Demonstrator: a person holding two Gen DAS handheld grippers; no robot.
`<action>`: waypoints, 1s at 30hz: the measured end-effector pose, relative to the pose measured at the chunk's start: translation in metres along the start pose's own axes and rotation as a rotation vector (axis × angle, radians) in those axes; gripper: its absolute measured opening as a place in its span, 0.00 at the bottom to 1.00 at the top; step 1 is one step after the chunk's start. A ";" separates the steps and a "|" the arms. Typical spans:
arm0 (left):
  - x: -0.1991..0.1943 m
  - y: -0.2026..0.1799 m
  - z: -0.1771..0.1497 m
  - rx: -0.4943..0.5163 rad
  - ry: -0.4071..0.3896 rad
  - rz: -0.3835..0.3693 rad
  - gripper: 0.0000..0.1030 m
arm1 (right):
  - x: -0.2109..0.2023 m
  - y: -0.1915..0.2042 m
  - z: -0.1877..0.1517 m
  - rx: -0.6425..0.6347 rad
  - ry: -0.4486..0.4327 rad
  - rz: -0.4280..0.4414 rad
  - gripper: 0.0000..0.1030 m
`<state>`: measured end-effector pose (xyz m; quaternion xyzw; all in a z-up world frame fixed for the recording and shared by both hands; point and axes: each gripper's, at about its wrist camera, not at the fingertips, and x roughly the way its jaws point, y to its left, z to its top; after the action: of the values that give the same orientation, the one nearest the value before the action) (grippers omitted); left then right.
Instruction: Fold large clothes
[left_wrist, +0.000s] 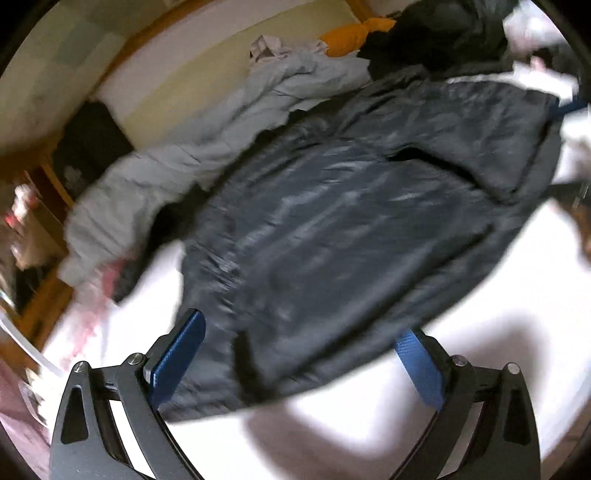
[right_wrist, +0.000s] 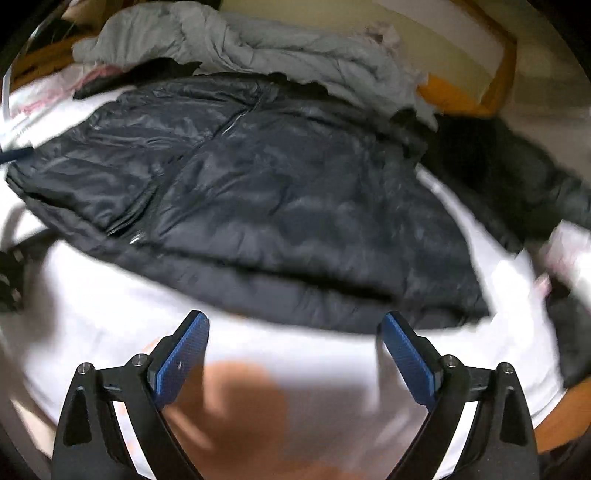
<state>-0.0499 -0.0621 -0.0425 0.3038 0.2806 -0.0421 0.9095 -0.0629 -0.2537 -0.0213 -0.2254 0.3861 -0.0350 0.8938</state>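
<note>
A large dark navy puffer jacket (left_wrist: 351, 221) lies spread on a white sheet (left_wrist: 498, 314); it also shows in the right wrist view (right_wrist: 277, 192), with its zipper running across the middle. My left gripper (left_wrist: 303, 336) is open, its blue-padded fingers standing on either side of the jacket's near edge, with the cloth in front of the right finger. My right gripper (right_wrist: 293, 328) is open and empty just in front of the jacket's near hem, above the white sheet (right_wrist: 110, 314). Both views are blurred by motion.
A pale grey padded garment (left_wrist: 177, 155) lies bunched beyond the jacket, also in the right wrist view (right_wrist: 258, 40). Black clothes (left_wrist: 436, 33) and an orange item (left_wrist: 354, 37) lie further back. A wooden frame (right_wrist: 506, 66) borders the surface. More dark clothing (right_wrist: 517, 177) lies at right.
</note>
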 end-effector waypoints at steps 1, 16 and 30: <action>0.004 0.002 0.001 0.020 -0.002 0.023 0.98 | 0.002 0.000 0.004 -0.022 -0.007 -0.015 0.86; -0.047 0.034 -0.013 0.011 -0.044 -0.101 0.06 | -0.044 -0.006 -0.013 -0.052 -0.060 0.066 0.06; 0.007 0.093 0.075 -0.063 -0.028 -0.089 0.41 | -0.029 -0.063 0.090 0.027 -0.149 0.027 0.06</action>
<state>0.0153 -0.0291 0.0525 0.2617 0.2822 -0.0779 0.9197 -0.0126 -0.2688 0.0797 -0.2102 0.3211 -0.0114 0.9234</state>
